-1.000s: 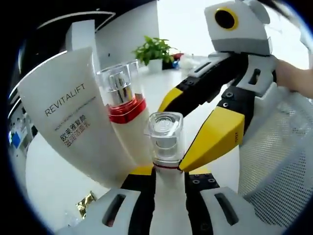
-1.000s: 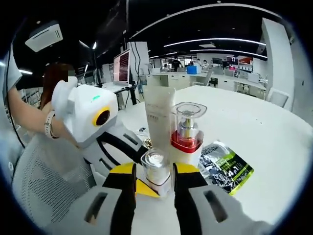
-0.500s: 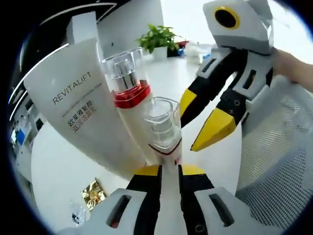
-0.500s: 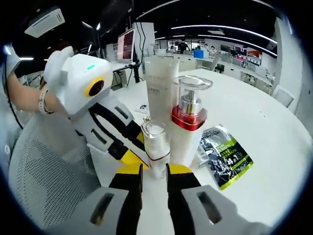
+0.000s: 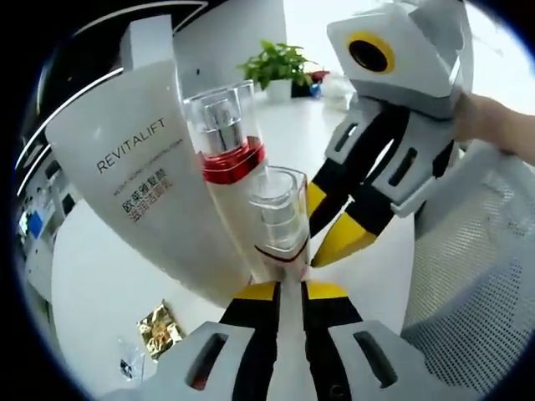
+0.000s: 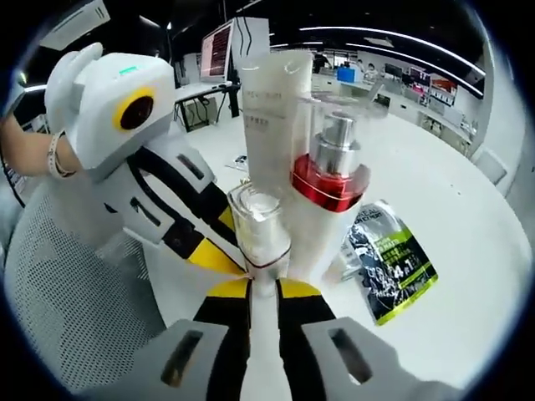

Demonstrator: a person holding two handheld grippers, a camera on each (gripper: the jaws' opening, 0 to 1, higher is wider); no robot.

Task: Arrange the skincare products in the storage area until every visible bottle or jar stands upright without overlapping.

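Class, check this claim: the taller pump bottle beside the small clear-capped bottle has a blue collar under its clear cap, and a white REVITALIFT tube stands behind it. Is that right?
Not quite. The collar on the taller pump bottle is red, not blue, as the left gripper view shows. The rest holds: it stands beside the small clear-capped bottle, with the white REVITALIFT tube behind.

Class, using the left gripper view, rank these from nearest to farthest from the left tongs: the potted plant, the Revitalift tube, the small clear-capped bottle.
1. Small bottle: right at the tips of the left tongs, centre.
2. Revitalift tube: behind and left of the bottle, leaning.
3. Potted plant: far back on the table, at the top of the view.
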